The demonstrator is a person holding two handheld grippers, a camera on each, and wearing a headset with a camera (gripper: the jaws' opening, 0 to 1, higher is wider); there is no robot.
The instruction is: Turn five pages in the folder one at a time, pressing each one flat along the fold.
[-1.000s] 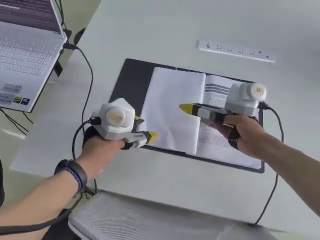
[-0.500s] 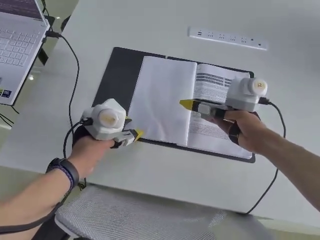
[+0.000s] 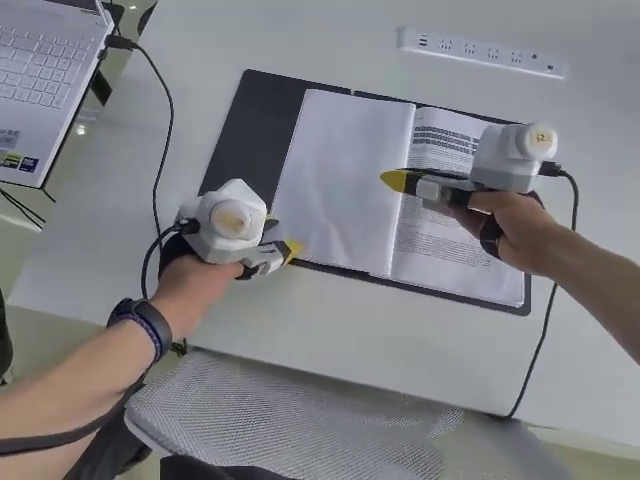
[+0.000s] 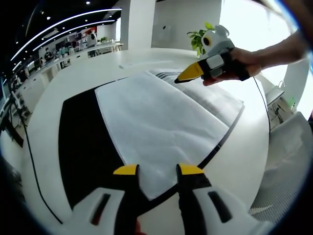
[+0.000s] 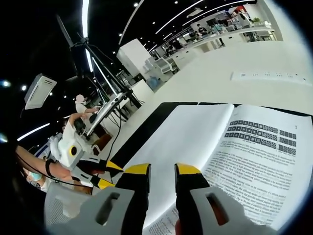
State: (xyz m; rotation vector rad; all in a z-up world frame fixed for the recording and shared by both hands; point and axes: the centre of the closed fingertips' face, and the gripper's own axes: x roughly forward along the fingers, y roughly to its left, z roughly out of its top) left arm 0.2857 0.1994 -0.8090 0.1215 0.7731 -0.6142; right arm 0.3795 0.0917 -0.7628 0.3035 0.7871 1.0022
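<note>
The folder (image 3: 250, 130) lay open on the white table (image 3: 300, 330), with its black cover bare on the left, a blank page (image 3: 340, 180) across the middle and a printed page (image 3: 450, 230) on the right. We held the right gripper (image 3: 395, 181) over the printed page with its yellow tips aimed at the fold. Its jaws were a narrow gap apart and held nothing; we judged it off the paper but could not be sure. The left gripper (image 3: 285, 252) sat at the folder's near edge, by the blank page's near corner, and its jaws were likewise parted and empty.

The main risk, as we judged it, lay at the fold. The blank page rose slightly there instead of lying flat, so left unpressed it could spring back over the printed side. A hard or skewed stroke with the narrow tips could crease or tear the paper. A pinch at the printed page's edge could lift two sheets together — spoiling the one-at-a-time count. A nudge from the left gripper could also slide the whole folder.

Around the folder we saw a power strip (image 3: 483, 52) beyond its far edge, a laptop (image 3: 40, 70) well off to its left and a black cable (image 3: 169, 125) near its left edge — none of them between the grippers and the fold, as far as we could see
</note>
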